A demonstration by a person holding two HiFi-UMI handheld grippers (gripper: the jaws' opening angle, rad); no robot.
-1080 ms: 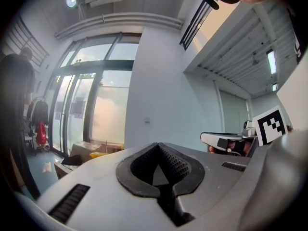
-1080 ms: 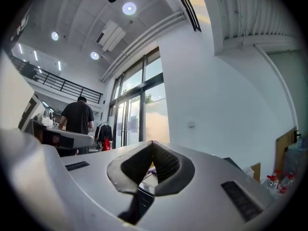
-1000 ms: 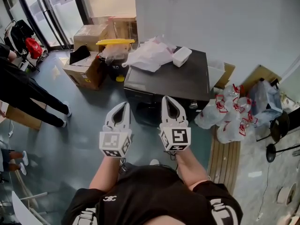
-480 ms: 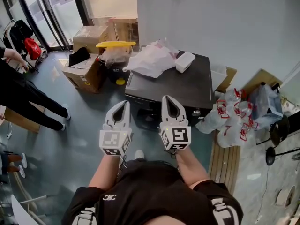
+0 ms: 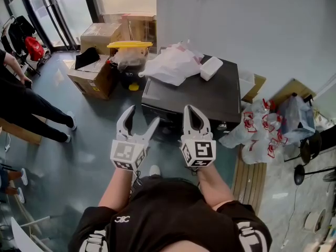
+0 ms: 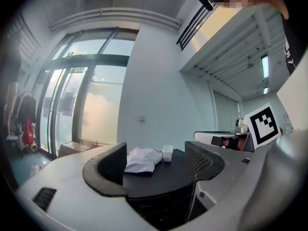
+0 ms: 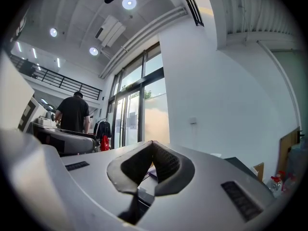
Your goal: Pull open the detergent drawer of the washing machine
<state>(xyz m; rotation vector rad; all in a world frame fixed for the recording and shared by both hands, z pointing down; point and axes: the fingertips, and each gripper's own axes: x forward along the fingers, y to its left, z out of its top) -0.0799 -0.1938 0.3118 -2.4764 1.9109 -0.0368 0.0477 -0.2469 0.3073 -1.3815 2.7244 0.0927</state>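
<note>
Hovering before the black washing machine, the left gripper is opening its empty jaws while the right gripper is holding its jaws clenched together on nothing.

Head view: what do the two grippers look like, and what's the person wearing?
The left gripper and right gripper are light grey plastic, their curved jaws lined black; the left's jaws are opening with nothing between. Each bears a white cube with black square markers. The person wears a black short-sleeved T-shirt with white sleeve print.

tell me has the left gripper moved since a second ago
Yes. The left gripper has its jaws opening, empty, one side spreading toward the washing machine.
</note>
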